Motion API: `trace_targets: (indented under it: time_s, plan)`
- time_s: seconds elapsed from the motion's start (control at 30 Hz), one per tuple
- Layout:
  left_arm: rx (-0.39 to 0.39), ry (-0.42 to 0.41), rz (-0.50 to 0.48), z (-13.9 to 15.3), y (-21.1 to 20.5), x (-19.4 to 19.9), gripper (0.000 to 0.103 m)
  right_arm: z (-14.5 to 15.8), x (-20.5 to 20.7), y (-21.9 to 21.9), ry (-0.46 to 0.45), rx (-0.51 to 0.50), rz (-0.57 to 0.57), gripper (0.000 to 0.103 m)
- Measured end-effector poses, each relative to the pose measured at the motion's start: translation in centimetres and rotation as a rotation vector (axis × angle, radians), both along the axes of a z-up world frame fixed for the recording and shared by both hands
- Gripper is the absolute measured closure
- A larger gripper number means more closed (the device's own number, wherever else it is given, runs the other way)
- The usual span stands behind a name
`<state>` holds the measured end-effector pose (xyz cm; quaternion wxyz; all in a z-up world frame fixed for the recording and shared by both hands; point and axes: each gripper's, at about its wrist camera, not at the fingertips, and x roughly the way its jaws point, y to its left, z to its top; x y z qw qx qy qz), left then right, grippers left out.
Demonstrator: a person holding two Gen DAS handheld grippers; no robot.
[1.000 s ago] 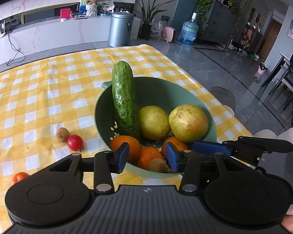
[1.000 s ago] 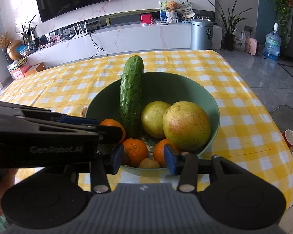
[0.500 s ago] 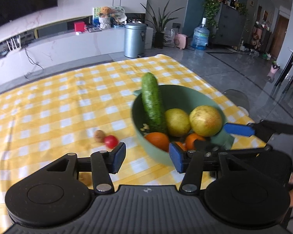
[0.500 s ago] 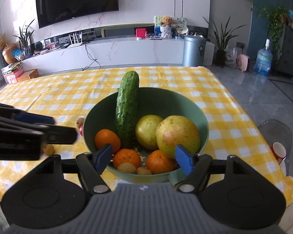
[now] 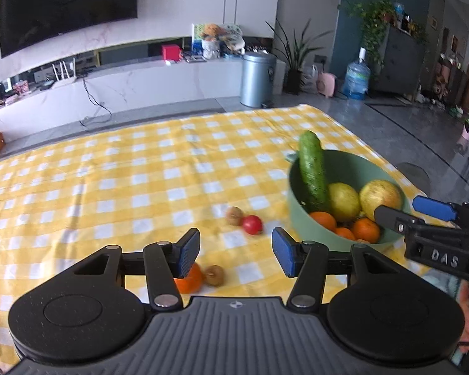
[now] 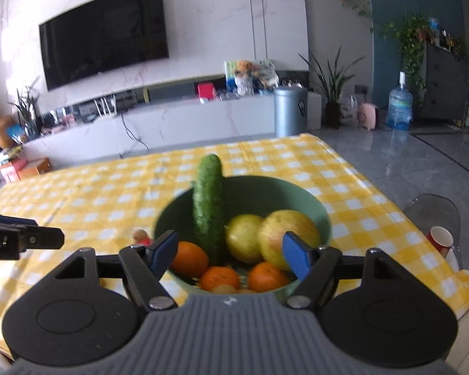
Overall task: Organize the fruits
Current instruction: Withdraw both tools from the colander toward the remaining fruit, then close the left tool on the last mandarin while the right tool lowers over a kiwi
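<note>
A green bowl (image 5: pixel 353 162) (image 6: pixel 259 187) on the yellow checked cloth holds a cucumber (image 5: pixel 312 168) (image 6: pixel 208 206), two large yellow-green fruits (image 5: pixel 380 194) (image 6: pixel 289 234) and several oranges (image 6: pixel 220 278). Left of the bowl lie a red tomato (image 5: pixel 252 224), a brown kiwi (image 5: pixel 234 215), another kiwi (image 5: pixel 214 275) and an orange (image 5: pixel 189 279). My left gripper (image 5: pixel 236 251) is open and empty above the cloth, left of the bowl. My right gripper (image 6: pixel 229 254) is open and empty, in front of the bowl.
The table's right edge (image 5: pixel 387 159) drops to a grey floor. A chair (image 6: pixel 434 209) and a red cup (image 6: pixel 441 239) stand at the right. A TV counter (image 6: pixel 172 122) and a metal bin (image 5: pixel 256 79) are far behind.
My left gripper has swung left, away from the bowl, toward the loose fruits. Both grippers have opened wider, and the right one has drawn back and risen.
</note>
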<state>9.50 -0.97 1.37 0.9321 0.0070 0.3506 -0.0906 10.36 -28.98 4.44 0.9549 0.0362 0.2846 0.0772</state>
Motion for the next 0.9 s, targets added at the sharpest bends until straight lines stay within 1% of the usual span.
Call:
trace_targets:
  time_s: [0.1,0.27,0.43,0.6,0.8,0.9]
  plan:
    - [0.0,-0.023,0.015,0.0,1.4,-0.4,0.04,-0.1,-0.6,1.8,-0.026,0.005,0.052,0.032]
    - [-0.037,-0.011,0.051,-0.7,3.5,-0.2,0.04,-0.5,-1.3,5.3,-0.04,-0.029,0.161,0.033]
    - [-0.067,0.014,0.067,-1.8,4.7,0.2,0.04,-1.2,-1.7,8.1,-0.049,-0.076,0.257,0.04]
    - [-0.085,0.053,0.073,-3.3,5.5,0.9,0.04,-2.3,-1.0,9.4,-0.003,-0.082,0.296,0.052]
    - [-0.129,0.106,0.099,-5.5,6.4,1.9,0.041,-3.6,0.5,10.3,0.051,-0.068,0.308,0.054]
    - [-0.139,0.126,0.1,-6.6,6.4,2.4,0.044,-4.3,1.1,10.9,0.073,-0.065,0.319,0.057]
